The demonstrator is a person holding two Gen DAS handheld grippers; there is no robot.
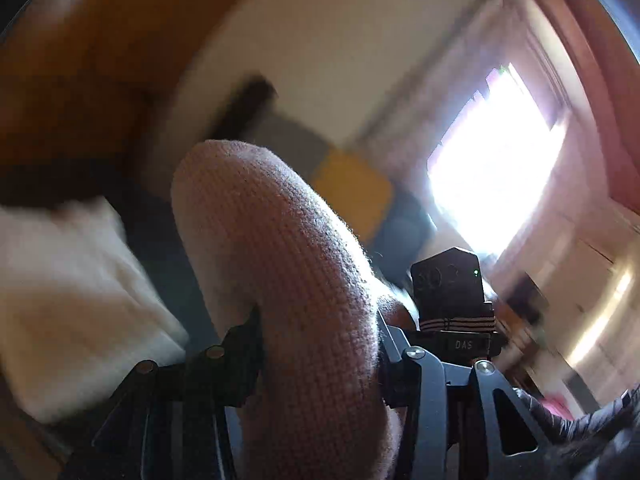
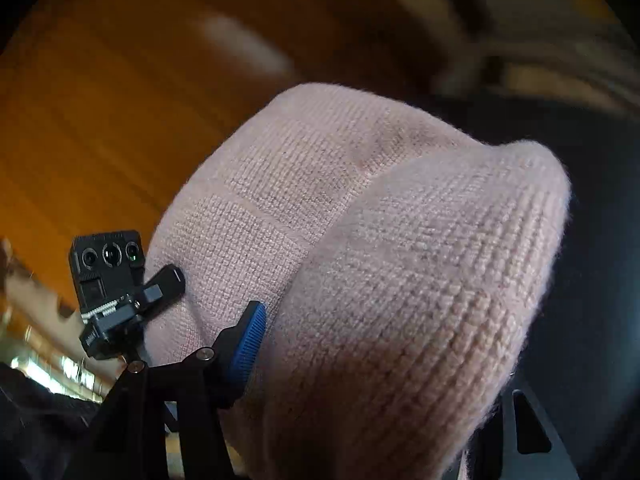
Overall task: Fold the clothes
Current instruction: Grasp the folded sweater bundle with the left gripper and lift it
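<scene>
A pink knitted garment [image 1: 288,280] is bunched between the jaws of both grippers, lifted off any surface. The left gripper [image 1: 316,344] is clamped on one thick fold of the garment, the right gripper [image 2: 376,364] on another. The garment spans between them, equally near both.

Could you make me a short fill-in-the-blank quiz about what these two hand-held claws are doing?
1. Both grippers are clamped on a knitted garment coloured ___.
2. In the right wrist view, the finger pad pressing the knit is coloured ___.
3. In the left wrist view, bright light enters through a ___ on the right.

Missing words: pink; blue; window
</scene>
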